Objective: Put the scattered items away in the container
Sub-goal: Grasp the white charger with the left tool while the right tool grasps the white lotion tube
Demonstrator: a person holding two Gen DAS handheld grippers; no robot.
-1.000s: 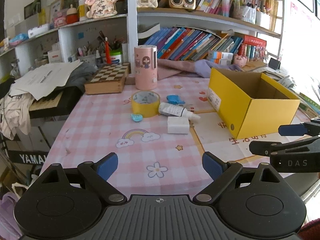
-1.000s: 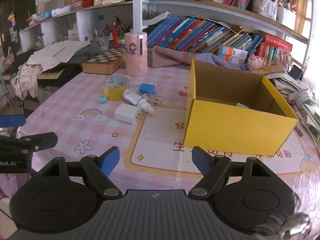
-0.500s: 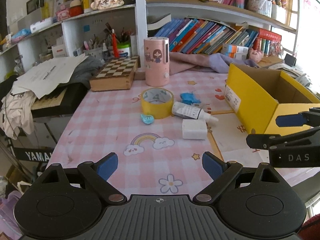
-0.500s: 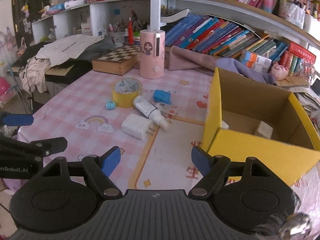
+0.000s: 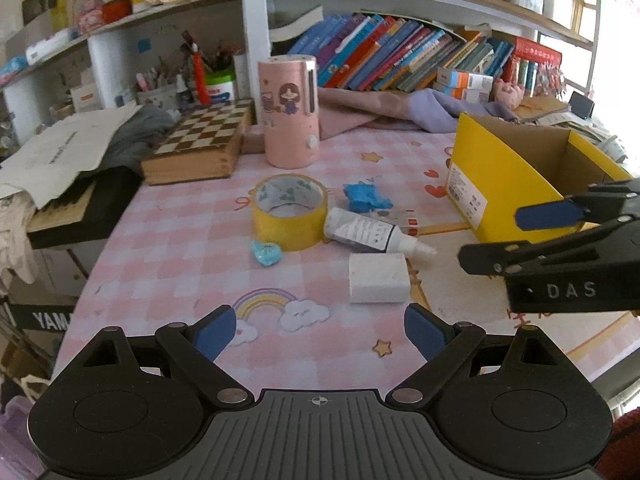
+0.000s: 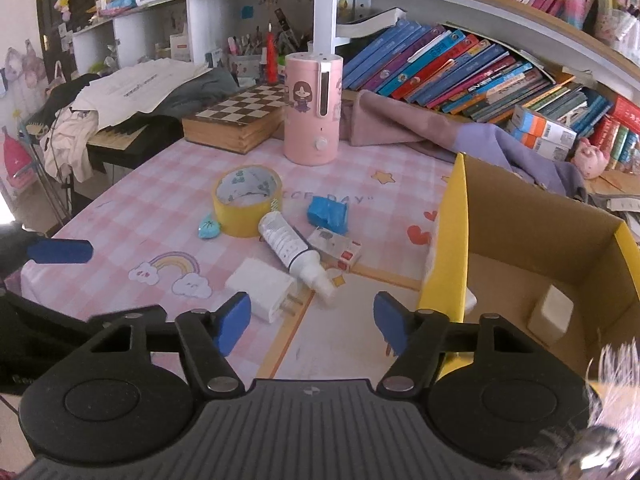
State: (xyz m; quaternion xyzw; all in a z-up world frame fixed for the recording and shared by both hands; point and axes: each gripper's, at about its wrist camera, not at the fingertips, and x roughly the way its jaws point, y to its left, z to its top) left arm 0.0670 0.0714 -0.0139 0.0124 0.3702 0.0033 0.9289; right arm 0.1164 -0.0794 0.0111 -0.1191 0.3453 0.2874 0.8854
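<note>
The left gripper (image 5: 319,330) hovers above the counter (image 5: 168,264) with its jaws spread wide and nothing between them. The right gripper (image 6: 312,322) is likewise wide open and empty, positioned just left of the near corner of the yellow cardboard box (image 6: 452,240).

Landmark: the roll of yellow tape (image 5: 290,210), lying flat on the pink checked cloth.
- Nearest the grippers, in front and to the right of the tape, the white charger plug (image 5: 378,278) rests on its side, its prongs pointing toward the box.
- A small blue heart-shaped item (image 5: 266,253) lies just in front of the tape on its left side.
- A white-capped tube (image 5: 368,234) lies against the right side of the tape, its nozzle angled toward the plug.
- A small red-and-white carton (image 6: 336,246) lies beside the tube, on the side away from the tape.
- A crumpled blue item (image 5: 366,197) lies to the right of the tape, slightly farther back.
- The box stands well to the right of the tape, open at the top; a white block (image 6: 550,314) sits inside it.
- Behind the tape stand a pink cylindrical appliance (image 5: 289,114) and a folded wooden chessboard (image 5: 200,142).
</note>
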